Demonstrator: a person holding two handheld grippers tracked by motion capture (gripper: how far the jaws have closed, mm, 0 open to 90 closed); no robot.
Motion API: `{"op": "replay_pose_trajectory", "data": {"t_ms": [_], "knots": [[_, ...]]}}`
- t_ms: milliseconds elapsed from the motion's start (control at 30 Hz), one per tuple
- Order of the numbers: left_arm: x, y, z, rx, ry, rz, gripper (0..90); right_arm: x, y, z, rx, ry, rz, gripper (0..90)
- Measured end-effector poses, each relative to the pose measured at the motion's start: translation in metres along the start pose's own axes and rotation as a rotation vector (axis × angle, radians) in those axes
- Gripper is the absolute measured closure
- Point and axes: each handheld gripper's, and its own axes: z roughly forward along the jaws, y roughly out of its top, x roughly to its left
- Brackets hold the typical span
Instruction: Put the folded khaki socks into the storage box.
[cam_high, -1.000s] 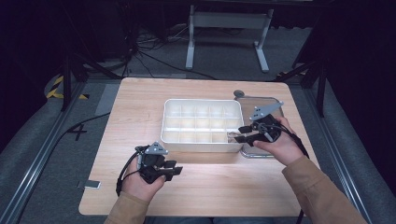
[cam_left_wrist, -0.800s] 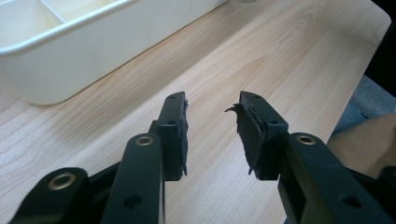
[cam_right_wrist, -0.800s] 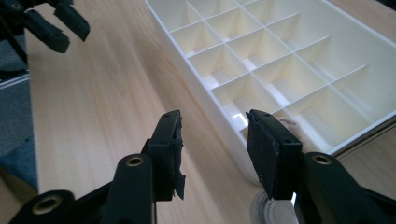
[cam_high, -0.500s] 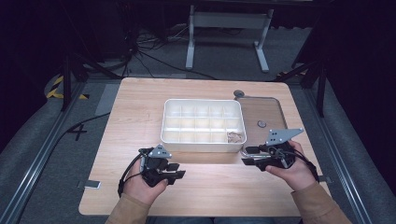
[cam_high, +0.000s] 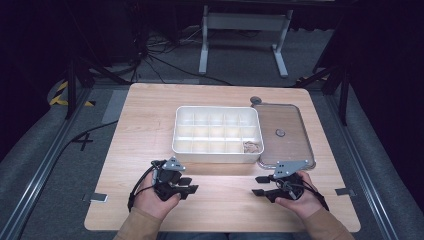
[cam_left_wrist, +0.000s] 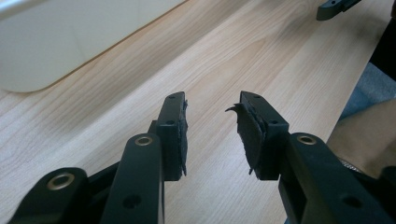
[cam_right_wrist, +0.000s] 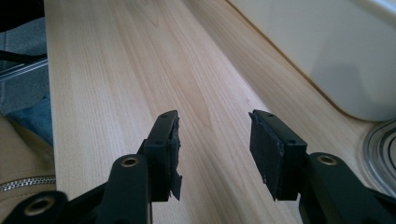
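1. Seen from the high view, a person sits at a light wooden table (cam_high: 150, 130) with a two-jaw gripper in each hand, both held low over the near part of the tabletop.
2. The left gripper (cam_high: 189, 185) points to the right along the table, and the right gripper (cam_high: 260, 185) points left towards it. The two are well apart with bare wood between them.
3. A white compartment tray (cam_high: 216, 150) stands at the middle of the table, just beyond both grippers. A small pale brown clump (cam_high: 251, 146) lies in its near right compartment; what it is cannot be told.
4. A clear lid (cam_high: 287, 120) lies flat on the table, touching the tray's right side. A small round dark thing (cam_high: 280, 133) shows on it, and another small round thing (cam_high: 255, 100) sits by its far left corner.
5. The left gripper view looks along that gripper (cam_left_wrist: 212, 126). Its jaws stand apart with nothing between them, and the pad (cam_left_wrist: 246, 135) is frayed at its edge. The tray wall (cam_left_wrist: 70, 42) fills the upper left, and the tip of the other gripper (cam_left_wrist: 334, 7) shows at the top right.
6. The right gripper view looks along that gripper (cam_right_wrist: 215, 140). Its jaws also stand apart and empty above the wood. The tray wall (cam_right_wrist: 336, 51) runs along the right, the rim of the lid (cam_right_wrist: 380, 149) shows at the lower right, and a zipped tan sleeve (cam_right_wrist: 21, 163) at the lower left.
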Motion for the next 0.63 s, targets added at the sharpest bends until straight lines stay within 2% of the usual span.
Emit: {"op": "replay_pose_trajectory", "data": {"t_ms": [133,233,633], "knots": [[0.004,-0.001,0.002,0.015,0.001,-0.003,62.7,0.009,-0.01,0.007,0.001,-0.002,-0.008,53.5],[0.011,-0.003,0.005,0.034,0.009,-0.014,62.5,0.015,-0.017,0.014,0.033,-0.006,-0.018,53.4],[0.019,-0.006,0.008,0.04,0.015,-0.036,58.9,0.013,-0.021,0.019,0.014,-0.059,-0.026,49.1]]}}
